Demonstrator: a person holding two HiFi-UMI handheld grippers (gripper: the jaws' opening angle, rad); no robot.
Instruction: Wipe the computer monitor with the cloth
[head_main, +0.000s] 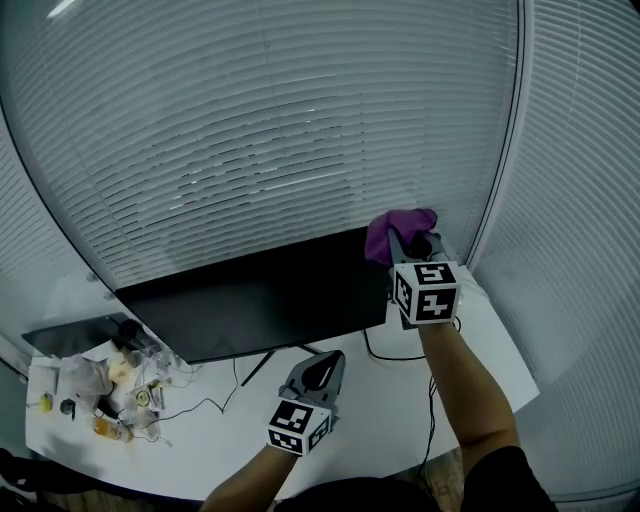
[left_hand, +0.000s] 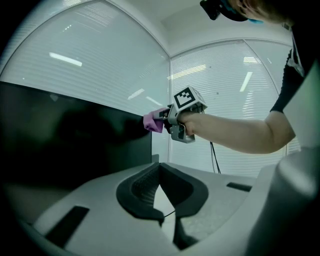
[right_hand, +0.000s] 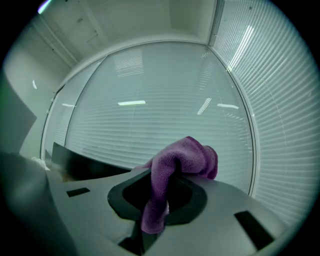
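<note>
Right gripper (head_main: 412, 246) is clamping the purple cloth (head_main: 388, 235), right of centre in the head view, and seems to be holding it against the monitor's (head_main: 260, 300) upper right corner. Left gripper (head_main: 322, 370) is hanging at bottom centre, jaws drawn together on nothing, apart from the screen. Wiping looks to be beginning at that corner, with the dark screen stretching leftward. The next move is calling for a steady leftward sweep, cloth flat, jaws off the glass.
</note>
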